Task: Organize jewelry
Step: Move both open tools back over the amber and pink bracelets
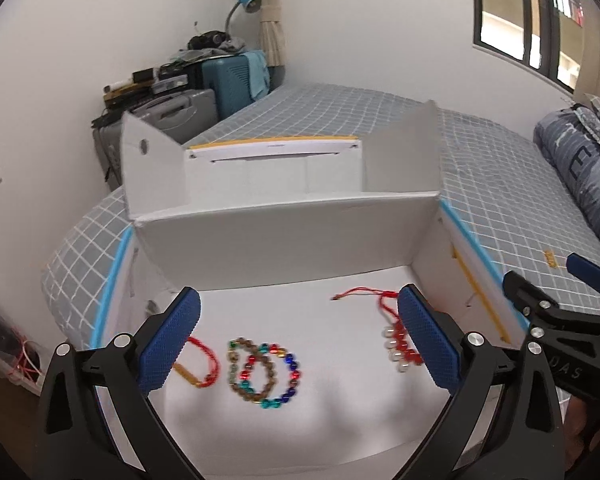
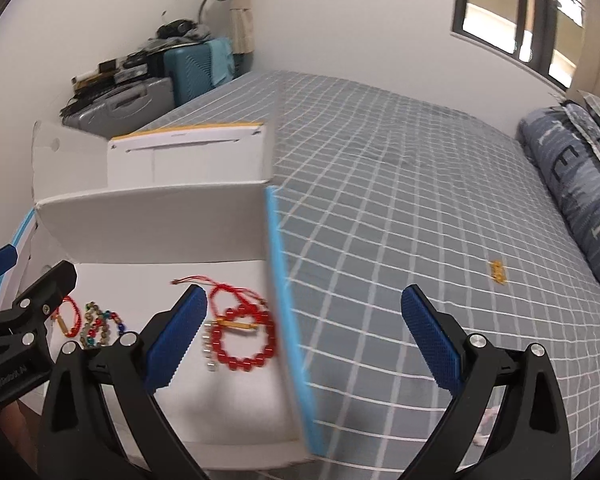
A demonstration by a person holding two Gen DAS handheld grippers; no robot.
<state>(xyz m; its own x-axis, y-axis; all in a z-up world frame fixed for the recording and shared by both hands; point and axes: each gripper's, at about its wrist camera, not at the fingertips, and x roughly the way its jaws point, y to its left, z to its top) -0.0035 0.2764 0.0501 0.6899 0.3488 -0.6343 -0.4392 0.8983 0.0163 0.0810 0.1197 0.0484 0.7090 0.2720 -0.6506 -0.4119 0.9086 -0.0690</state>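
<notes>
Jaws of the left gripper and the right gripper stand wide apart, each holding nothing. The jewelry lies on the floor of the open white cardboard box, lower centre of the left view: a multicoloured glass-bead bracelet, a red cord bracelet with a gold bar, and a red bead bracelet with clear beads near the box's right wall. A small gold piece lies apart on the grey checked bedsheet. Judged step: approach before a first pick; next, descend over one bracelet and close. The left finger hides part of the gold-bar bracelet; motion blur smears the box edge.
</notes>
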